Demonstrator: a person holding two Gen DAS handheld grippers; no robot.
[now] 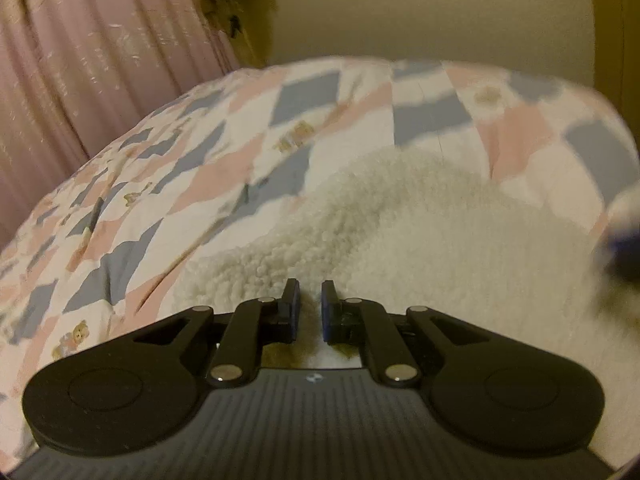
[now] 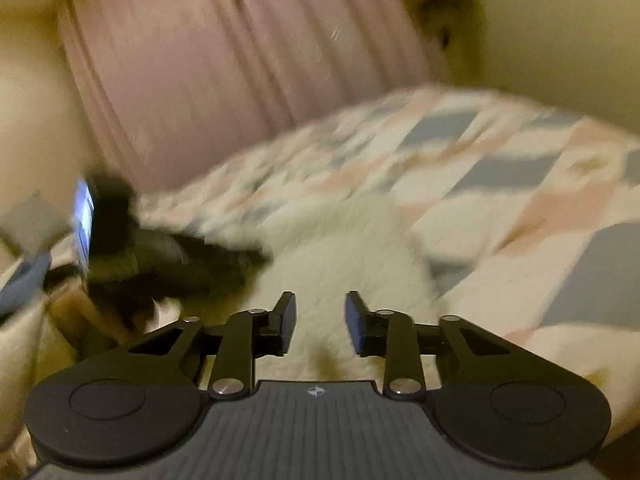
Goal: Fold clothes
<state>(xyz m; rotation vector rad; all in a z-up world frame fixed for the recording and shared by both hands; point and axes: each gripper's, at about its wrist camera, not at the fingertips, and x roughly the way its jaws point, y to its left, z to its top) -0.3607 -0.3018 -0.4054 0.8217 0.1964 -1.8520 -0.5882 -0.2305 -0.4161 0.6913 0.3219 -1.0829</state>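
White fleecy garment [image 1: 420, 232] lies spread on the bed's patchwork quilt [image 1: 168, 184], pink curtain [image 1: 80, 60] behind; left tool [image 1: 311, 294] sits low over the garment's near edge, jaws drawn close with a narrow gap, and whether any fleece is pinched between them cannot be told; right tool [image 2: 321, 307] hovers over the same fleece [image 2: 340, 248] with jaws parted, gripping nothing, its view badly blurred. Judgement: the step looks like taking hold of the near edge for a fold; best to get both tools biting the hem at matching points, well apart, before lifting; thick pile may slip, so take a deep bite and carry the edge over evenly.
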